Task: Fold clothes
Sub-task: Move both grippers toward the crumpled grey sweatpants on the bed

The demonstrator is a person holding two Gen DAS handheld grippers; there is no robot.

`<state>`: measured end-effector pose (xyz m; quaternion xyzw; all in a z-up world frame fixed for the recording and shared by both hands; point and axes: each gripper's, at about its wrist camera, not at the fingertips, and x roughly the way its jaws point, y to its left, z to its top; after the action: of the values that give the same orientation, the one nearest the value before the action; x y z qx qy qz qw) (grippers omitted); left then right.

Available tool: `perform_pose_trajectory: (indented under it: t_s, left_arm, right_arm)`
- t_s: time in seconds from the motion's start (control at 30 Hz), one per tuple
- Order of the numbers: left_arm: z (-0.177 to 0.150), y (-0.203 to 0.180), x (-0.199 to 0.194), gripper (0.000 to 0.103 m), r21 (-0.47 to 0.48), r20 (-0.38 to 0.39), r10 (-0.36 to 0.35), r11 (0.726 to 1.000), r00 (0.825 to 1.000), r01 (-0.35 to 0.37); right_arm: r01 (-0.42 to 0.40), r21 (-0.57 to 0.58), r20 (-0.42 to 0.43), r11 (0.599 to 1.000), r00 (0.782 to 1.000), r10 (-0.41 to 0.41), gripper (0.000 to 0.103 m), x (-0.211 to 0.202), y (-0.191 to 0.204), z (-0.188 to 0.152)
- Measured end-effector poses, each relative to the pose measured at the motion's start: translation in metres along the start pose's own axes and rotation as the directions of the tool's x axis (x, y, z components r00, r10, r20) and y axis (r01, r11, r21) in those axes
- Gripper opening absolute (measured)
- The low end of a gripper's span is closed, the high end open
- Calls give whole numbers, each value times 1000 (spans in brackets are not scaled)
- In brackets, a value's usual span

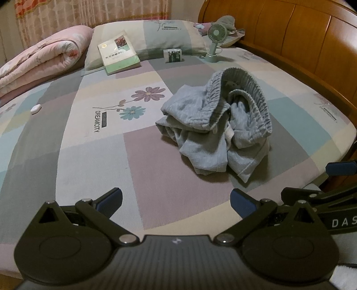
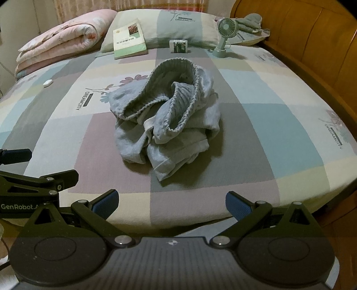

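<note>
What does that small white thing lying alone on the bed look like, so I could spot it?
Start at the rolled pink quilt along the far left of the bed. Just in front of it, on a grey patch of the sheet, lies a small white oval object. Unlike the book and the fan, it sits alone, far from the pillow.

I am in a home bedroom, facing a bed (image 1: pixel 93 142) covered by a patchwork-coloured sheet printed with flowers and the word DREAMCITY. At its far end lies a matching pillow (image 1: pixel 169 35), with a rolled pink quilt (image 1: pixel 42 60) beside it. A curved wooden headboard (image 1: pixel 296 38) runs along the right side. A patterned curtain (image 1: pixel 93 13) hangs behind the pillow. Personal things lie about: a paperback book (image 1: pixel 118 53) leaning on the pillow and a small green handheld fan (image 1: pixel 216 38) standing on the sheet.
</note>
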<state>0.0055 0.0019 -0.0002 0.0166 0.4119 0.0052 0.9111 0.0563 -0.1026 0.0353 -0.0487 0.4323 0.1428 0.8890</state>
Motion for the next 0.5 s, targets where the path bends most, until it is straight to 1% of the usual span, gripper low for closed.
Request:
perform_pose_trajectory:
  t_s: [0.1, 0.2, 0.33, 0.5]
  left_arm:
    - [3, -1, 3, 102, 4, 9, -4, 1000, 1000, 4]
    - [6, -1, 6, 102, 4, 19, -10, 1000, 1000, 10]
    - [11, -1, 11, 102, 12, 33, -15, 1000, 999, 15]
    - [14, -1, 18, 102, 25, 46, -13, 1000, 999, 11]
  right_arm:
    - [18, -8, 6, 1000, 1000, -18, 103, 3, 0, 4]
    - [30, -11, 17, 999, 999, -30, 103, -6, -4, 6]
    - [5, 11, -21, 1000, 1000, -5, 103, 4, -4, 12]
    - [10, 6, -22, 1000, 1000, -10, 103, 13, -6, 16]
